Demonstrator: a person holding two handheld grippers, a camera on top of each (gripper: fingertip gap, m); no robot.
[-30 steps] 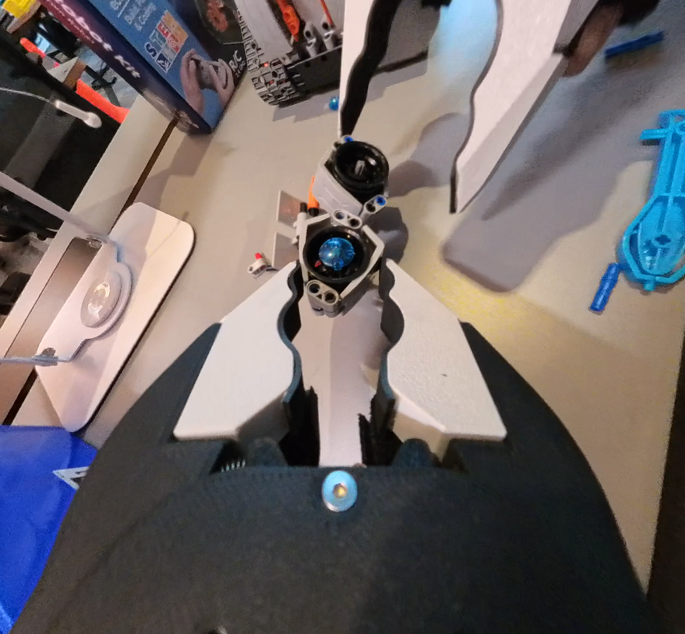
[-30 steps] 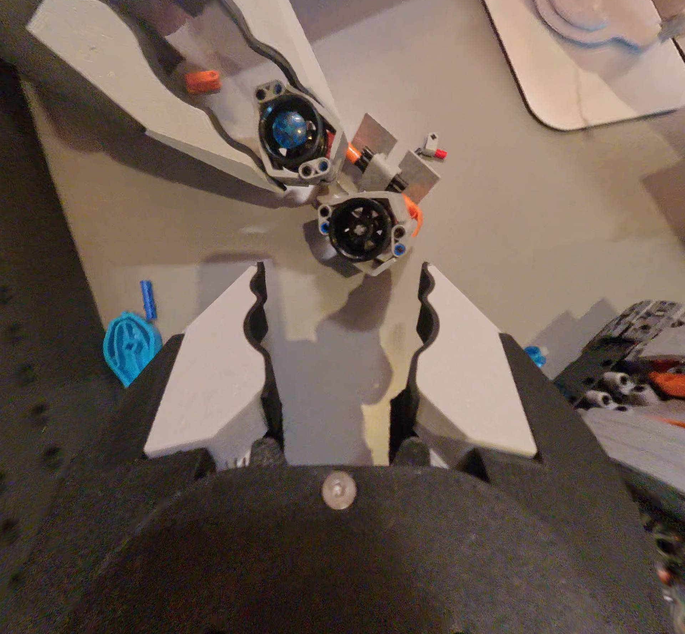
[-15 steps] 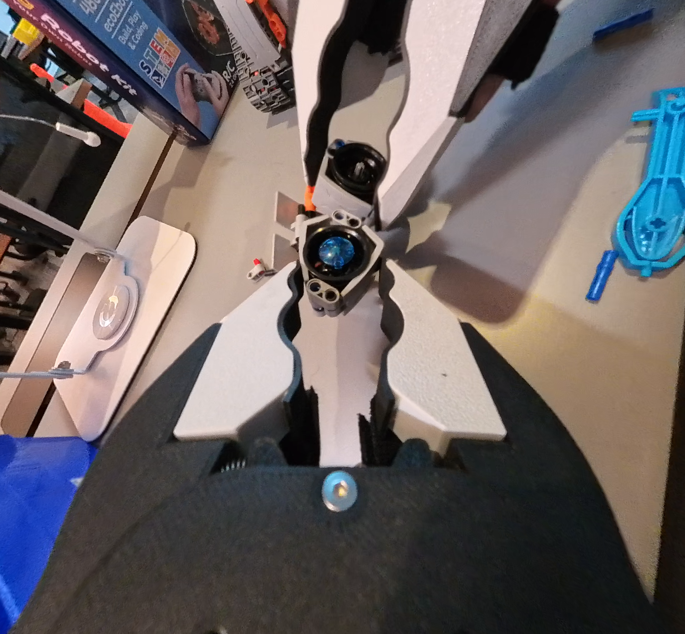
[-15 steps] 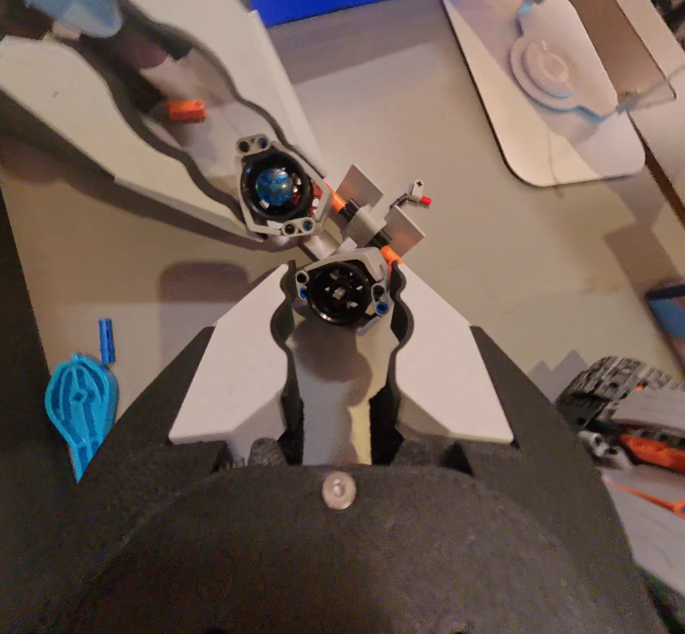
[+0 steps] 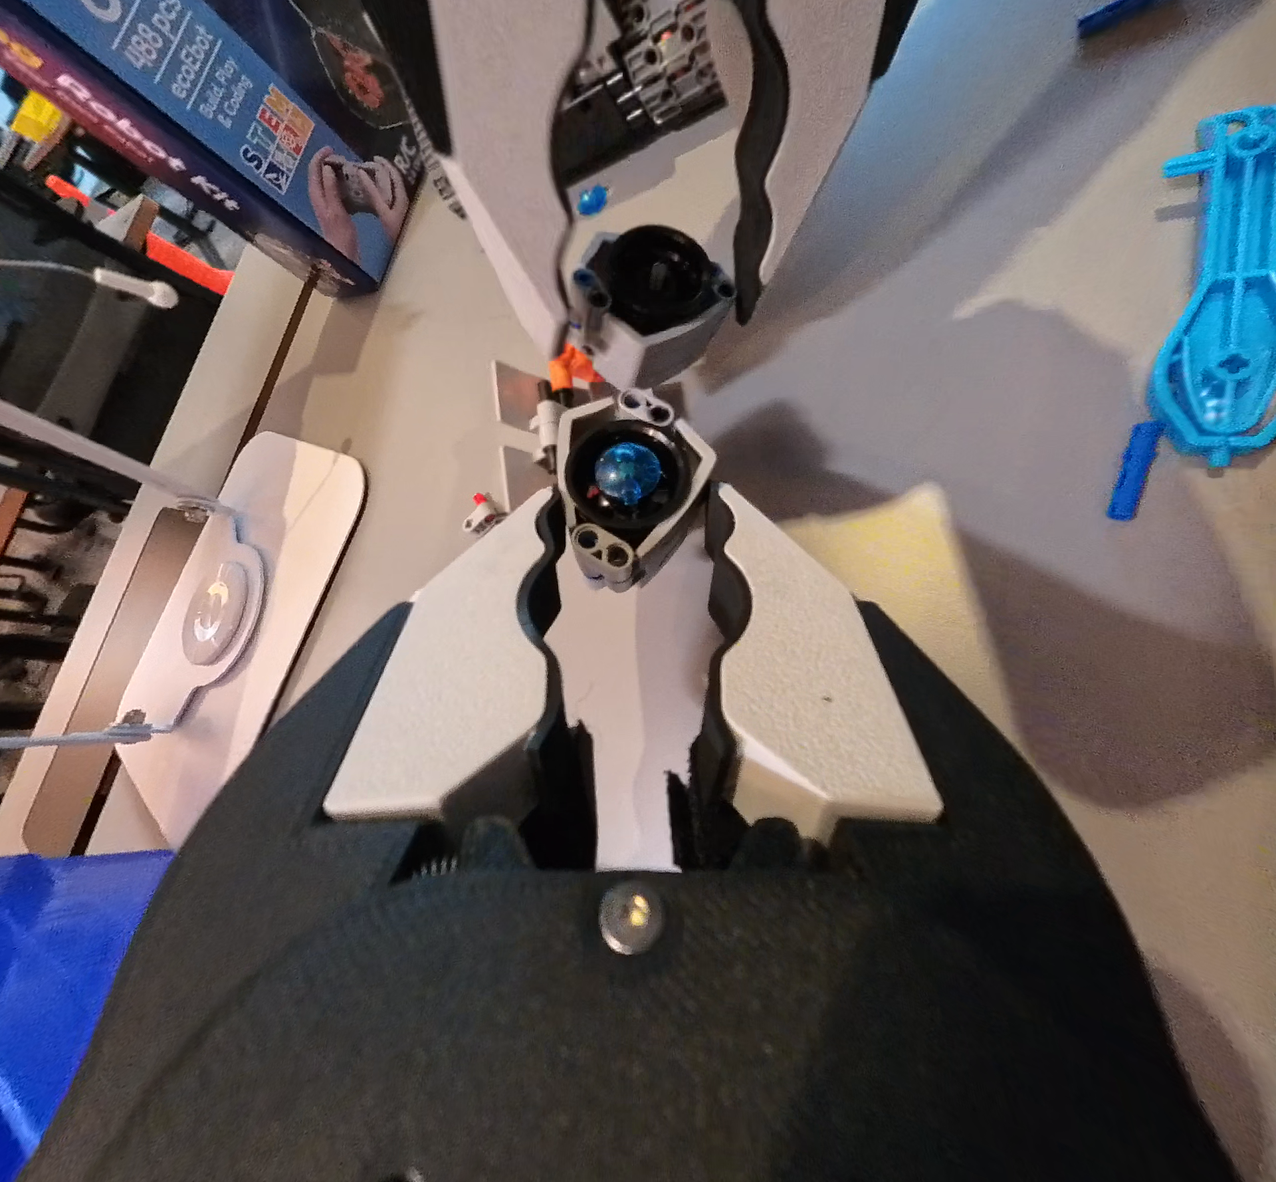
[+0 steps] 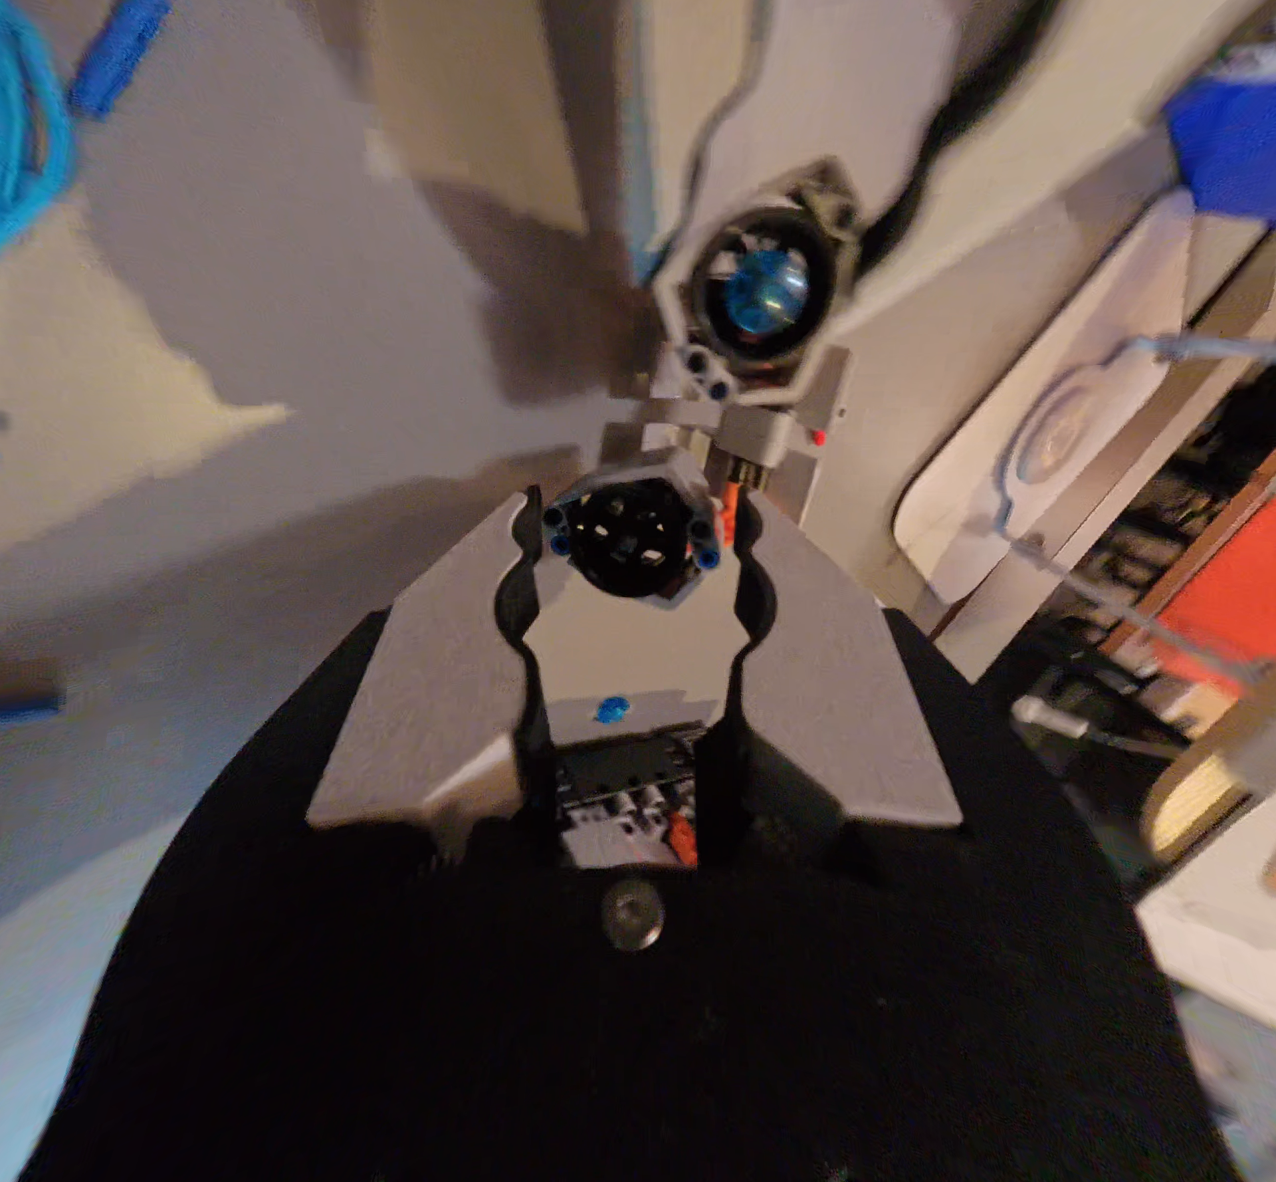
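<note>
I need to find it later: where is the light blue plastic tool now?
In the left wrist view, the light blue plastic tool lies on the table at the far right, beside a small blue pin.

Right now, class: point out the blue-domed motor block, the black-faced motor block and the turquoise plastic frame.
blue-domed motor block (image 5: 627,484): left wrist view, on its blue dome.
black-faced motor block (image 6: 630,542): right wrist view, on its black face.
turquoise plastic frame (image 5: 1219,334): left wrist view, on its ribbed middle.
</note>
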